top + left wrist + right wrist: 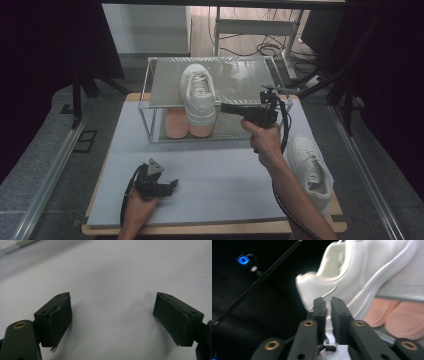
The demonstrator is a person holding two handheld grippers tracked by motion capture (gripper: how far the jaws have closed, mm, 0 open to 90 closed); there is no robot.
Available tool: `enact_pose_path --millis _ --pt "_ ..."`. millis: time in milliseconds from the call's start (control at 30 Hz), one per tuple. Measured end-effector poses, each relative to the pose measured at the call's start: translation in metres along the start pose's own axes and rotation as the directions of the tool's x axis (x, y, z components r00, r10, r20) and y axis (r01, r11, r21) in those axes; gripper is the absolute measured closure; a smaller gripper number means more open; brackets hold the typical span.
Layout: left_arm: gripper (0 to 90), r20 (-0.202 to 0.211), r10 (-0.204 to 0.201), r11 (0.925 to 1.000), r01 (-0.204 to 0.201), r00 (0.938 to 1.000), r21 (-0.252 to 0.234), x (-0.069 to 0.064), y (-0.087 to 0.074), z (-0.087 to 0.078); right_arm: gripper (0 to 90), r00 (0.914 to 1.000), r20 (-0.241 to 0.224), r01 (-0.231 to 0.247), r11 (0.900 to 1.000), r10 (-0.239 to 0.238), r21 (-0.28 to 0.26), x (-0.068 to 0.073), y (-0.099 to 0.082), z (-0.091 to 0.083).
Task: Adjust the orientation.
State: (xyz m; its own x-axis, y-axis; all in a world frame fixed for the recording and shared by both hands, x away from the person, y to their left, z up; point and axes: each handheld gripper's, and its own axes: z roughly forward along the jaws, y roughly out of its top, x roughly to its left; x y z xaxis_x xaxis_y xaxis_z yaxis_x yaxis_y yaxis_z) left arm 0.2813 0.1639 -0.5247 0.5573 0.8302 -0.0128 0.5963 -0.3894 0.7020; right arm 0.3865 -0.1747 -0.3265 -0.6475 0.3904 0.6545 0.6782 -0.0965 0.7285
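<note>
Pressing closed against the white shoe (198,97), right gripper (223,107) meets its heel.

- My high view looks forward and down from the near side of the table (210,170), taking in the clear shoe rack (150,100) at its far edge.
- My left gripper view sits low, close over bare tabletop well short of the rack.
- My right gripper view presses close to the white shoe (367,277) on the rack's top shelf, also in the high view (198,95).
</note>
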Motion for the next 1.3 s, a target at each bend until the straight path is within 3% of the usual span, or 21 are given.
enact_pose_path --millis 67,533,1033,1300 --pt "15.6 0.000 0.000 1.0000 0.000 1.0000 0.000 0.000 0.000 0.000 89.7 0.9998 -0.002 0.021 0.9997 -0.021 0.008 0.002 -0.007 0.003" --pt "15.6 -0.001 0.001 1.0000 -0.001 1.0000 -0.001 0.000 0.000 0.000 90.0 0.9896 0.030 0.139 0.9887 -0.141 0.058 0.014 -0.035 0.021" --pt "15.6 -0.001 0.003 1.0000 -0.003 1.0000 -0.002 0.000 0.000 0.000 90.0 0.9918 0.015 0.127 0.9913 -0.127 0.035 0.005 -0.035 0.035" --pt "15.6 -0.002 0.002 1.0000 -0.002 1.0000 -0.004 0.000 0.000 0.000 90.0 0.9900 0.039 0.134 0.9901 -0.135 0.042 0.003 -0.030 0.051"
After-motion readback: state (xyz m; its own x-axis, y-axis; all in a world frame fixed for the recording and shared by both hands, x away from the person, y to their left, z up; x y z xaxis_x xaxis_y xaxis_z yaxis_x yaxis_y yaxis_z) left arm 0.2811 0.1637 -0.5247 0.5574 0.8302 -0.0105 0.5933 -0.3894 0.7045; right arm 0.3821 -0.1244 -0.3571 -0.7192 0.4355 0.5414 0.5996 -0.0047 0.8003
